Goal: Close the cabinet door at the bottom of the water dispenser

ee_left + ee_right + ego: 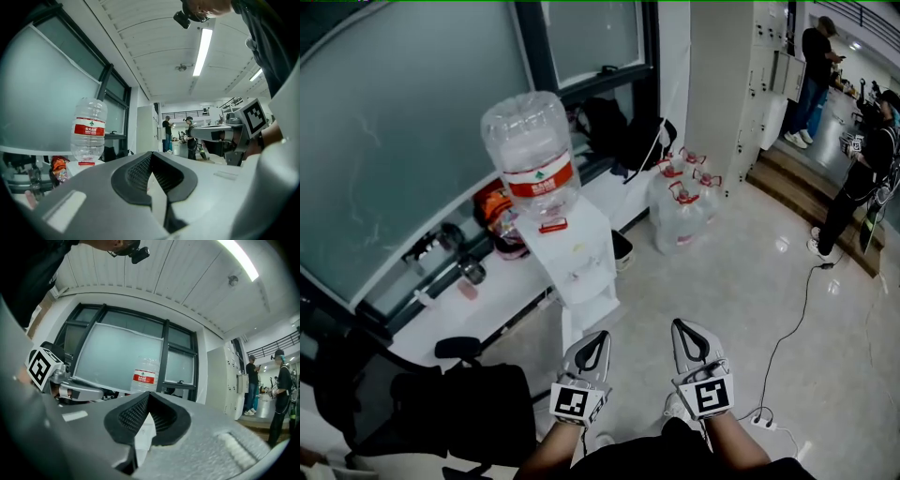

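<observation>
Left gripper (600,337) and right gripper (682,326) side by side, jaws pressed together, holding nothing.
Glossy tiled floor (741,272) runs to a frosted window (394,122). The white water dispenser (581,258) stands just ahead of both grippers. Only the head view shows its bottom cabinet (592,302); the gripper views catch just its bottle (143,376) and a ceiling light (202,46).

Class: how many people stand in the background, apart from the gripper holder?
2. One person in dark clothes stands top right beside white cabinets; another dark-clothed person stands nearer, at the right edge. Others may be hidden.
</observation>
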